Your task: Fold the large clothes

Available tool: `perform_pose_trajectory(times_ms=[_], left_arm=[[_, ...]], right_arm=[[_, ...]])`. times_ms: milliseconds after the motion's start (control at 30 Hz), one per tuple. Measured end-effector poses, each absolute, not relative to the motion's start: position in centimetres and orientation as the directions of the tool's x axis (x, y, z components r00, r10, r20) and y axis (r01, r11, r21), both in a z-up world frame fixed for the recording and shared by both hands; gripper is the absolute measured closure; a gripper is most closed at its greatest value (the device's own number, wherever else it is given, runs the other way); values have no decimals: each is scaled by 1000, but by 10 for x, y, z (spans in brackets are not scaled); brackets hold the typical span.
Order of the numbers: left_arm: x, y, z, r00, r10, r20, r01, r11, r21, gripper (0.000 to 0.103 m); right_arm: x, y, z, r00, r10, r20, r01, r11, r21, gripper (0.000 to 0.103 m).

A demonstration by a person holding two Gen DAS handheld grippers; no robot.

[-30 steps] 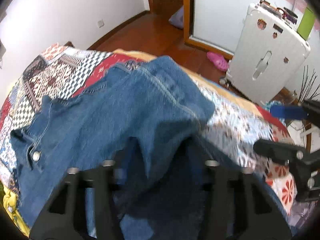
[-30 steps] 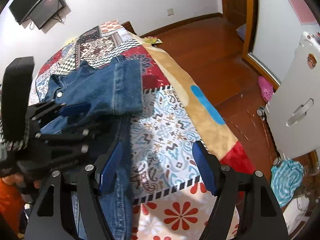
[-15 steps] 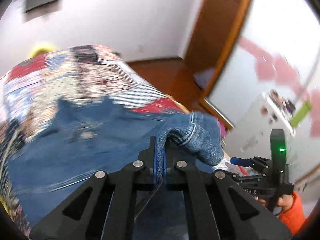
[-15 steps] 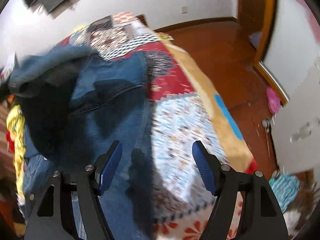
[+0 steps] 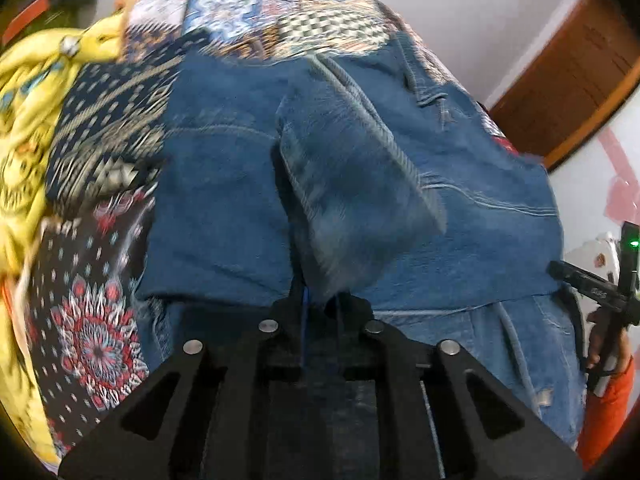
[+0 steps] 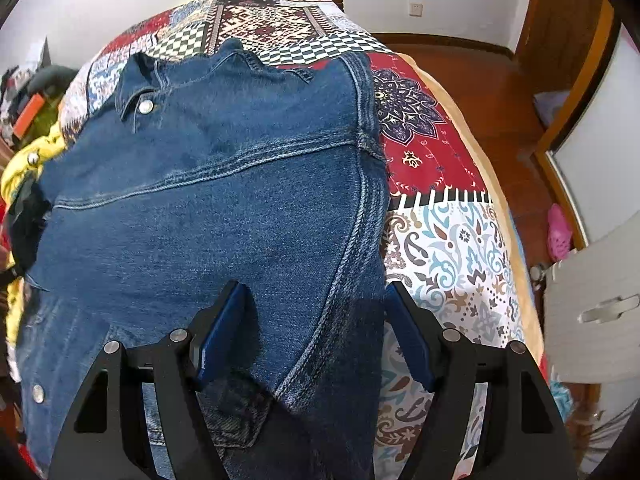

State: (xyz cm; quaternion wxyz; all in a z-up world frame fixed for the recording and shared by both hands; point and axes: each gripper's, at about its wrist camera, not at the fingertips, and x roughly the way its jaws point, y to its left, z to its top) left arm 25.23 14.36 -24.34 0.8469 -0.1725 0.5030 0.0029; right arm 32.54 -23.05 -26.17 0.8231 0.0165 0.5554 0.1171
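Note:
A blue denim jacket [image 6: 208,208] lies spread on a bed with a patchwork cover [image 6: 448,240]. In the left wrist view the jacket [image 5: 460,184] fills the middle, with its sleeve [image 5: 352,200] lying folded over the body. My left gripper [image 5: 320,304] is shut on the end of that sleeve, with denim pinched between the jaws. My right gripper [image 6: 316,336] is open, its blue pads [image 6: 224,332] hovering just above the jacket's lower back near its right side seam. The right gripper also shows at the right edge of the left wrist view [image 5: 592,284].
A yellow garment [image 5: 24,128] lies bunched at the bed's left side. A white suitcase [image 6: 600,304] stands on the wooden floor [image 6: 488,80] right of the bed, with a pink slipper [image 6: 560,232] near it. A wooden door frame [image 5: 568,80] is at the back.
The left gripper closed on the sleeve, lifted it and carried it across over the jacket body. The right gripper stayed open and moved over the jacket's lower back.

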Motion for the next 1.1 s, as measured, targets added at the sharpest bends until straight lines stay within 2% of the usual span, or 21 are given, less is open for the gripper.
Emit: perform_pose_trajectory(times_ms=[67, 133, 200, 300, 400, 467, 500, 533, 600, 700, 800, 967, 1100], left_arm=[[246, 149, -242, 516, -185, -836, -198, 924, -327, 86], [242, 153, -240, 520, -131, -844, -239, 927, -291, 68], [235, 156, -242, 513, -69, -856, -255, 939, -229, 67], [224, 158, -243, 484, -19, -875, -261, 951, -165, 58], [212, 169, -244, 461, 46, -886, -251, 965, -80, 57], [203, 177, -237, 467, 64, -882, -242, 969, -57, 46], [200, 183, -231, 475, 78, -877, -244, 969, -46, 36], [201, 189, -225, 487, 96, -868, -250, 968, -33, 33], [203, 201, -215, 506, 109, -856, -252, 967, -25, 32], [224, 221, -196, 525, 103, -845, -279, 959, -56, 27], [248, 237, -186, 555, 23, -831, -272, 950, -155, 21], [298, 253, -202, 550, -143, -823, -267, 903, -336, 21], [334, 260, -232, 516, -219, -828, -284, 868, -406, 21]], right_arm=[[327, -230, -260, 352, 209, -912, -169, 973, 157, 33], [327, -230, -261, 348, 202, -915, -163, 975, 153, 32], [327, -229, -261, 349, 187, -918, -156, 978, 139, 30], [329, -225, -261, 349, 167, -922, -148, 981, 121, 27], [331, -225, -260, 339, 160, -927, -137, 983, 120, 27], [333, -227, -257, 339, 161, -927, -128, 984, 125, 27], [332, -229, -252, 358, 162, -920, -119, 985, 127, 27], [331, -231, -246, 385, 162, -909, -113, 985, 127, 27], [334, -235, -231, 427, 168, -888, -113, 985, 132, 27], [344, -241, -210, 482, 183, -857, -107, 983, 150, 27], [363, -242, -201, 500, 213, -839, -99, 977, 189, 26], [400, -241, -218, 450, 254, -856, -76, 966, 247, 26], [425, -245, -246, 376, 299, -877, -38, 951, 308, 26]])
